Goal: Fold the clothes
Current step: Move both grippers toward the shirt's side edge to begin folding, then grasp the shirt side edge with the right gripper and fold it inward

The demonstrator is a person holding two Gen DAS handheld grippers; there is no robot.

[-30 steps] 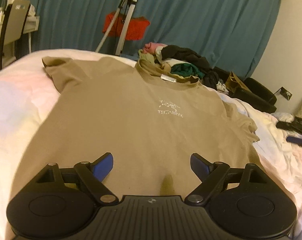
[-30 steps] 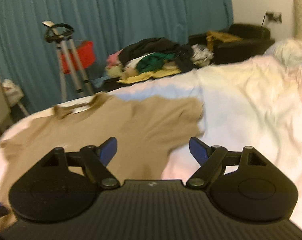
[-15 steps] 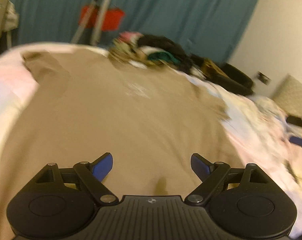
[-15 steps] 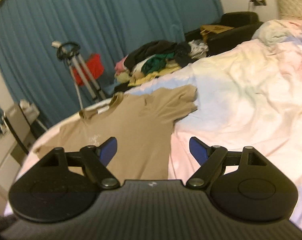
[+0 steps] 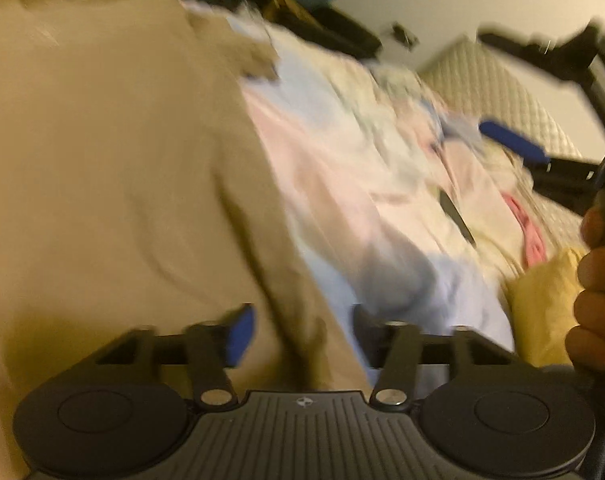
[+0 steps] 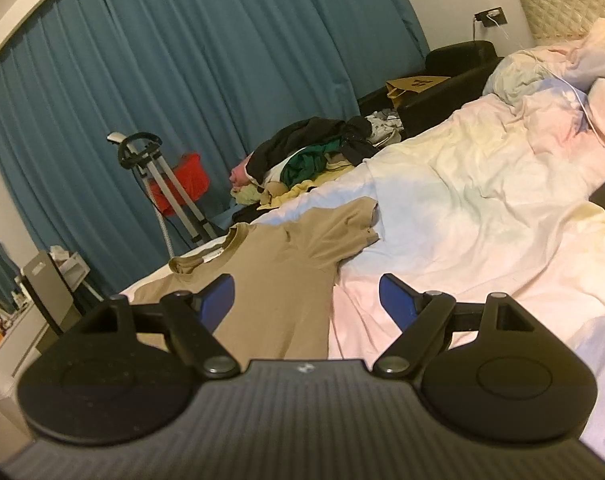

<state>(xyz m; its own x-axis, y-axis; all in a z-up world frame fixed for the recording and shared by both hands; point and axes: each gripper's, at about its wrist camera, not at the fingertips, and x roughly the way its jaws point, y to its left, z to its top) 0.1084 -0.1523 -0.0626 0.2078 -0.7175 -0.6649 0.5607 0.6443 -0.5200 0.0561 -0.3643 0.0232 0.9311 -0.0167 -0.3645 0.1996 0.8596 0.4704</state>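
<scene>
left wrist view, blurred: the tan t-shirt [image 5: 102, 160] is spread on the bed [image 5: 342, 184] from 9 to 12 o'clock. the left gripper [image 5: 302, 334] is closing over its side edge at 6; whether the cloth is pinched cannot be told. a firm grip is called for before folding.

right wrist view: the right gripper [image 6: 306, 300] is held spread and empty. the shirt lies at 10 o'clock; a clothes pile [image 6: 314, 160] and teal curtain [image 6: 182, 80] are seen behind.

The view is blurred. The left gripper [image 5: 300, 334] is seen with its jaws closing over the tan T-shirt's [image 5: 114, 168] right edge, cloth lying between them unpressed. The pale duvet [image 5: 362, 184] is spread to the right. At far right, the right gripper [image 5: 514, 146] is held by a hand [image 5: 596, 292].
</scene>
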